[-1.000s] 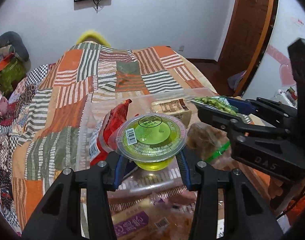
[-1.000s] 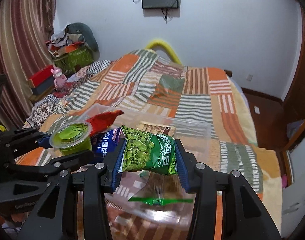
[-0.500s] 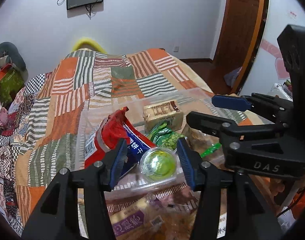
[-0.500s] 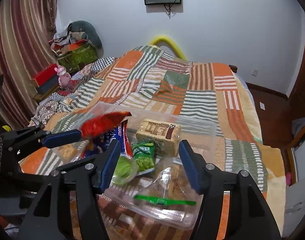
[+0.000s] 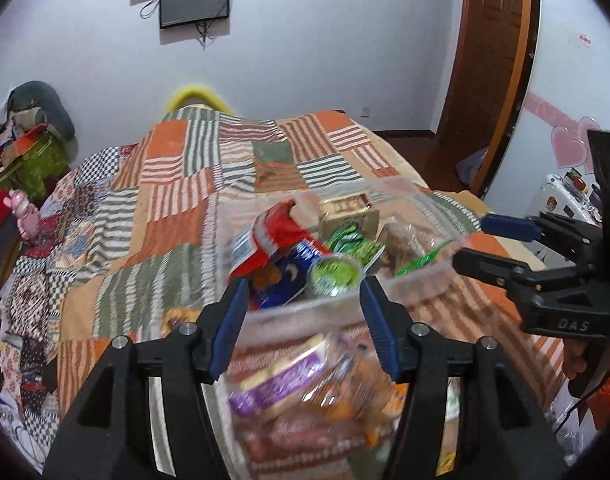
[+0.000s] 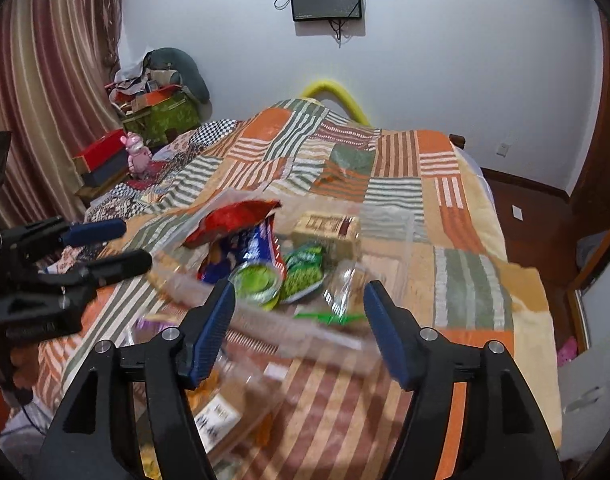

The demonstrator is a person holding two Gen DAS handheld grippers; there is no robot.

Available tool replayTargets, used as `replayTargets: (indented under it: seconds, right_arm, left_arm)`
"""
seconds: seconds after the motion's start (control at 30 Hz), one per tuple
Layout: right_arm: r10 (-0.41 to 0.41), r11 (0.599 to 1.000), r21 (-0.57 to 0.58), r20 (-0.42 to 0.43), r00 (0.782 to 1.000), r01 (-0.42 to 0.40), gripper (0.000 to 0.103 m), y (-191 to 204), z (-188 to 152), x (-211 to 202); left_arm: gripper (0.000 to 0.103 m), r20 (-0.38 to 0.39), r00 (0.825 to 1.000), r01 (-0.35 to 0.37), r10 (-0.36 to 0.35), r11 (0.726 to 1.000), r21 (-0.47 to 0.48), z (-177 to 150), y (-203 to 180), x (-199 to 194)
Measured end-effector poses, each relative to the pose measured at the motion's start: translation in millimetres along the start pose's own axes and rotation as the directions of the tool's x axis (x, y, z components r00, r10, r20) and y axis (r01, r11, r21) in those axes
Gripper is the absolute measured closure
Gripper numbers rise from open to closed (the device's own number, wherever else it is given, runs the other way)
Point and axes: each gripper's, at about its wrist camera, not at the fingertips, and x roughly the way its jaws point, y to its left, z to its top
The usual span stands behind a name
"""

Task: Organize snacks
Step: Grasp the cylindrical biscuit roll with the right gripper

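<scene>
Patchwork bedspread (image 5: 177,216) in orange, green and white stripes, spread wide across the bed. On it, near the foot, clear plastic bin (image 6: 389,220) with snacks inside: red-and-blue chip bag (image 5: 273,248), tan biscuit pack (image 6: 325,226), green pea packet (image 6: 305,276), green jelly cup (image 5: 335,274) tipped beside it. Left gripper (image 5: 303,304) and right gripper (image 6: 299,310) both above the bin's near edge, jaws apart and just widened, nothing between them.
</scene>
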Motion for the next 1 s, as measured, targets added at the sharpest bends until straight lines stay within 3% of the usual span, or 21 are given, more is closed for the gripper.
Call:
replayTargets:
  seconds: [0.33, 0.6, 0.8, 1.0]
  right_arm:
    - [0.025, 1.000, -0.016, -0.112, 0.993, -0.027, 0.036, 32, -53, 12]
    - [0.066, 0.998, 0.032, -0.206, 0.976, -0.061, 0.036, 44, -77, 43]
    - [0.070, 0.998, 0.019, -0.193, 0.979, -0.067, 0.066, 43, -81, 36]
    - [0.034, 0.999, 0.030, -0.185, 0.982, -0.029, 0.069, 24, -91, 15]
  left_arm:
    - [0.042, -0.081, 0.996, -0.032, 0.028, 0.999, -0.043, -60, 21, -17]
    - [0.042, -0.135, 0.991, -0.013, 0.004, 0.998, -0.065, -91, 17, -13]
    - [0.042, -0.137, 0.990, 0.020, -0.028, 0.998, -0.062, -94, 4, -14]
    - [0.041, -0.141, 0.988, 0.065, -0.068, 0.997, -0.028, -97, -20, -19]
